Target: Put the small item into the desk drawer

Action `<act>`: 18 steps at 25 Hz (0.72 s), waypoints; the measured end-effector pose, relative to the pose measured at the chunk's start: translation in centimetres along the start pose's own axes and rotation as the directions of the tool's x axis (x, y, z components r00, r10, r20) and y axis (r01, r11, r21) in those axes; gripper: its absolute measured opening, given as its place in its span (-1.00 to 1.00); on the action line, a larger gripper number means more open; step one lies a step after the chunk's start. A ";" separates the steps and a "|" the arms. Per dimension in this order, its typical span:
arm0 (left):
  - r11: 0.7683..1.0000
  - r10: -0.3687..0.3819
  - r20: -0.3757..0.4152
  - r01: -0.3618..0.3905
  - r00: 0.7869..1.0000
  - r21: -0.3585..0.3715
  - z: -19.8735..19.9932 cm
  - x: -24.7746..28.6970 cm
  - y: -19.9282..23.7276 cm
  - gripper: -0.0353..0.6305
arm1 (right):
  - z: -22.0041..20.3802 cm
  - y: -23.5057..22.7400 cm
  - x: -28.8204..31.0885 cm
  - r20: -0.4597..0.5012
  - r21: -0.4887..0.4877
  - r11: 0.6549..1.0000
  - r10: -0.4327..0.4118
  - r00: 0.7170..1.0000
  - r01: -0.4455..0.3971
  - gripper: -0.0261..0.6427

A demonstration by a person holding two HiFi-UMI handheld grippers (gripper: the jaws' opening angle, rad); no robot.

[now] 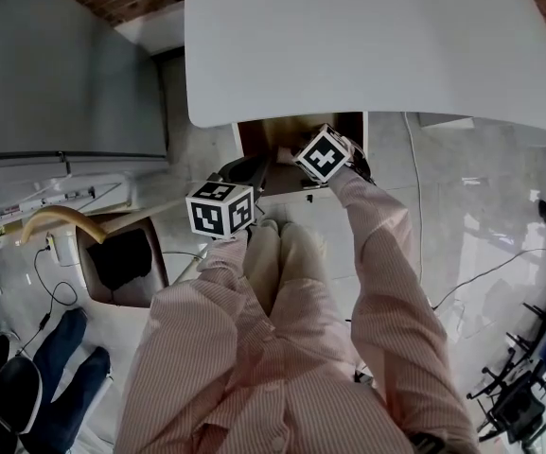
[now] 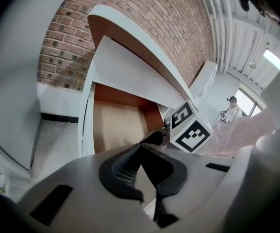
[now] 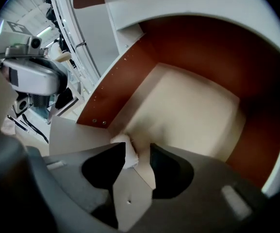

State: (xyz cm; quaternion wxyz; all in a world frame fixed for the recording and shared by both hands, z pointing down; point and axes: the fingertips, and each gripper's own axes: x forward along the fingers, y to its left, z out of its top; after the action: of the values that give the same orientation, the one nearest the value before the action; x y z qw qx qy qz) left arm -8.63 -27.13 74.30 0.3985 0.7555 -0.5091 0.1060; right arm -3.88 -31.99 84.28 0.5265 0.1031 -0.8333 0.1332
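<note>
The desk drawer (image 1: 256, 132) stands pulled out under the white desk top (image 1: 367, 45); its brown walls and pale floor (image 3: 188, 108) fill the right gripper view. My right gripper (image 3: 137, 152) reaches into the drawer with its jaws parted. A small white item (image 3: 129, 152) sits between them, against the left finger, with a gap to the other. My left gripper (image 2: 140, 147) hovers outside the drawer's front left, shut on nothing, looking at the drawer floor (image 2: 115, 123) and the right gripper's marker cube (image 2: 190, 127). In the head view both grippers (image 1: 244, 171) (image 1: 287, 156) sit at the drawer front.
A grey cabinet (image 1: 64, 64) stands at the left, with an open box (image 1: 121, 258) holding something dark below it. Cables (image 1: 50, 296) trail over the floor. Black stands (image 1: 523, 391) are at the lower right. A brick wall (image 2: 130, 13) runs behind the desk.
</note>
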 end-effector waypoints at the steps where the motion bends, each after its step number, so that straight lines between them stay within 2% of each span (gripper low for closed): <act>1: 1.000 -0.004 -0.003 0.004 1.000 0.001 0.2 -0.2 -0.3 -0.90 | 0.3 0.2 -0.5 0.015 -0.003 1.000 0.000 1.000 0.001 -0.44; 7: 0.999 -0.025 -0.020 0.026 0.999 0.023 1.6 -1.8 -2.4 -0.90 | 1.4 1.4 -4.5 0.088 0.030 1.000 -0.007 0.996 0.004 -0.76; 10: 0.999 -0.035 -0.029 0.036 0.999 0.033 1.9 -3.1 -3.6 -0.90 | 0.7 2.7 -5.9 0.098 0.132 0.991 0.017 0.995 -0.030 -0.88; 14: 0.998 -0.040 -0.026 0.041 0.999 0.037 2.7 -4.9 -4.9 -0.90 | 1.5 3.7 -8.8 0.167 0.216 0.975 0.014 0.986 -0.050 -0.90; 18: 0.997 -0.046 -0.016 0.047 0.999 0.054 3.7 -6.7 -6.2 -0.90 | 2.4 4.0 -12.1 0.225 0.231 0.973 -0.047 0.973 -0.007 -0.90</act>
State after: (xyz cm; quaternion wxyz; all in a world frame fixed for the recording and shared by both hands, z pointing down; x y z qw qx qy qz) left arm -7.35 -24.16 65.02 0.3838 0.7770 -0.4853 0.1161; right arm -2.03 -28.61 71.89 0.4130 0.1864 -0.8662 0.2106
